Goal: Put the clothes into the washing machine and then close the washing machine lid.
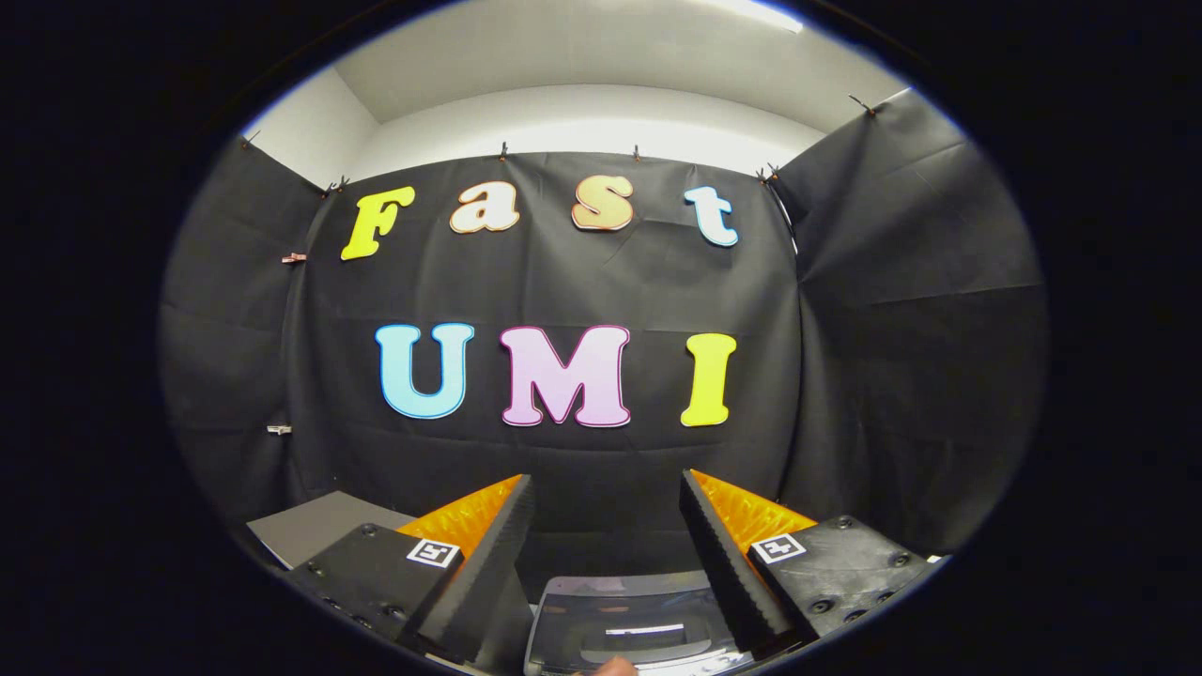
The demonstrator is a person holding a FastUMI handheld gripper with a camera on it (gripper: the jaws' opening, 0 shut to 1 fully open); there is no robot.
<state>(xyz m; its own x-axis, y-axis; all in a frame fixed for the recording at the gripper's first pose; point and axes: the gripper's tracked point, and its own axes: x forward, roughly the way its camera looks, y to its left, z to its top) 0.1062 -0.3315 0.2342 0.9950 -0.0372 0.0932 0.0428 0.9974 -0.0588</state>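
Observation:
My gripper (606, 488) is held high and level, facing the booth's back wall, with its two fingers (488, 554) spread wide and nothing between them. Below and between the fingers lies the washing machine (624, 624), seen from above with its grey translucent lid showing a glare streak. Whether the lid is up or down I cannot tell from this angle. A small part of a hand (615, 667) shows just under the machine's near edge.
Black cloth walls close the booth on three sides. A grey flat surface (315, 526) lies to the left of the left finger.

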